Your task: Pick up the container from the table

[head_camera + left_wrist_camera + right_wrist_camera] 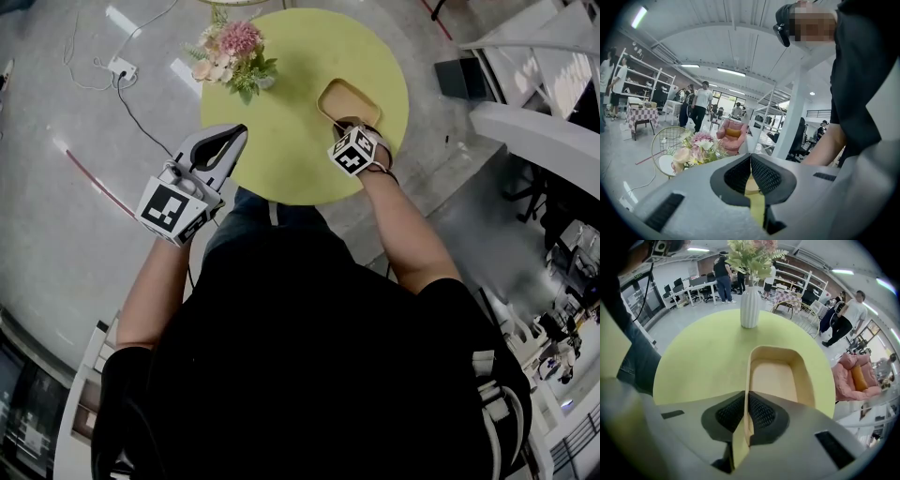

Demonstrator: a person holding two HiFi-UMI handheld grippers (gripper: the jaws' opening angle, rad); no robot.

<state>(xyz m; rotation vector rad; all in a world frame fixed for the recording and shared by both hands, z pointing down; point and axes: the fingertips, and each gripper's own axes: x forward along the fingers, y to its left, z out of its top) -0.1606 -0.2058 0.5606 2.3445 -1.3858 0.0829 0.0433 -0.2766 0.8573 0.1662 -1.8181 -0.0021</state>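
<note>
Round yellow table [291, 164]. Tan, open-topped container [345, 99] sits on the table's right part, near the edge. White vase of flowers [231, 52] at far left, well apart from it.

Right gripper [746, 401] points steeply down. Its jaws are closed on the container's near wall, and the thin wall runs up between the pads.

Left gripper [236, 133] hangs at the table's near-left edge. Jaws pressed together at the tips, nothing between them.

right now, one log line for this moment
right gripper: shut on container wall | left gripper: shut, empty | container: on yellow table
</note>
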